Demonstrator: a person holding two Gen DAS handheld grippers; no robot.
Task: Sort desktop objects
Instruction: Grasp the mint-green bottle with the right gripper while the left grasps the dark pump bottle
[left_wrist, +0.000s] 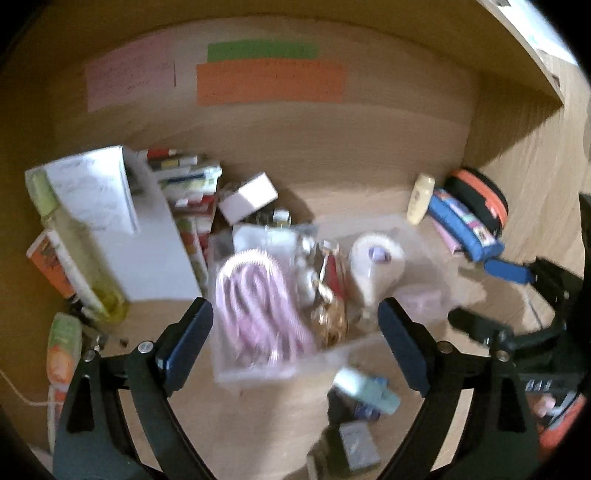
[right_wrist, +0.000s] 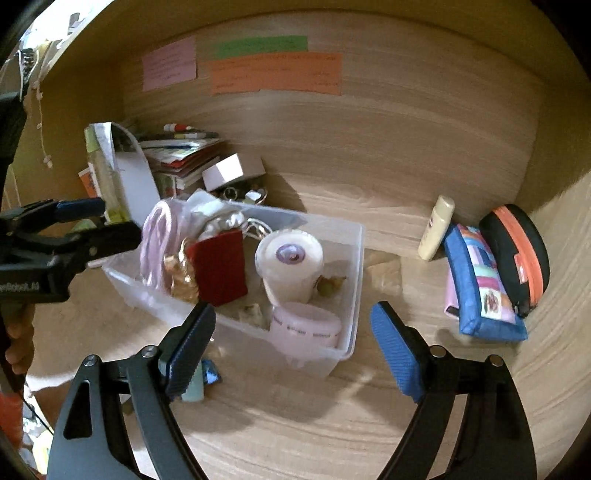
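Observation:
A clear plastic bin (right_wrist: 354, 258) stands on the wooden desk, also in the left wrist view (left_wrist: 280, 369). It holds a pink coiled cord (left_wrist: 258, 295), a gold trinket (right_wrist: 181, 277), a red pouch (right_wrist: 221, 271), a white jar (right_wrist: 290, 264) and a pink round case (right_wrist: 306, 325). My left gripper (left_wrist: 295, 343) is open and empty above the bin's near edge; it also shows at the left of the right wrist view (right_wrist: 107, 221). My right gripper (right_wrist: 291, 343) is open and empty over the bin's near right corner. A mint tube (left_wrist: 367, 387) lies in front of the bin.
Books and a white box (left_wrist: 247, 197) are piled at the back left, beside a yellow-green bottle (left_wrist: 74, 243). A cream bottle (right_wrist: 436, 227), a blue pencil case (right_wrist: 480, 284) and a black-orange case (right_wrist: 517, 251) lean at the right wall. Coloured notes (right_wrist: 275, 72) hang on the back panel.

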